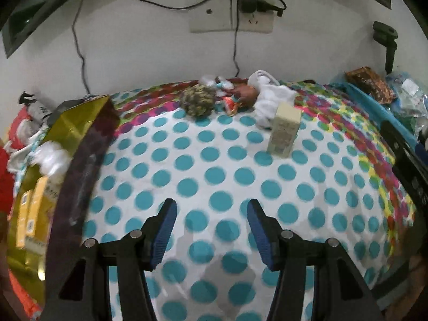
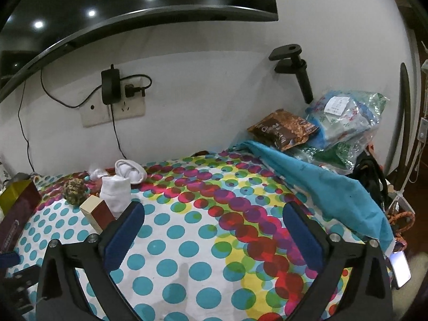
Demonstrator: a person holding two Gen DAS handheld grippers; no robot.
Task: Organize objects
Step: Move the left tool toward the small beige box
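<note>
A small cream box [image 1: 284, 129] stands upright on the polka-dot cloth [image 1: 214, 176]; it also shows in the right wrist view [image 2: 96, 214]. Behind it lie white socks [image 1: 270, 99], a knitted olive ball [image 1: 198, 101] and a small snack packet [image 1: 232, 104]. At the left an open gold-lined box [image 1: 37, 187] holds yellow cartons and a white sock. My left gripper [image 1: 211, 211] is open and empty, well short of the cream box. My right gripper [image 2: 214, 215] is open and empty over the cloth; its left finger [image 2: 125, 232] is next to the cream box.
A blue cloth [image 2: 334, 192], snack bags [image 2: 283, 129] and plastic bags [image 2: 345, 125] pile up at the right. A wall socket with charger and cables [image 2: 112, 93] is behind. A phone [image 2: 401, 268] lies at the right edge. A black tray [image 1: 409, 160] borders the right.
</note>
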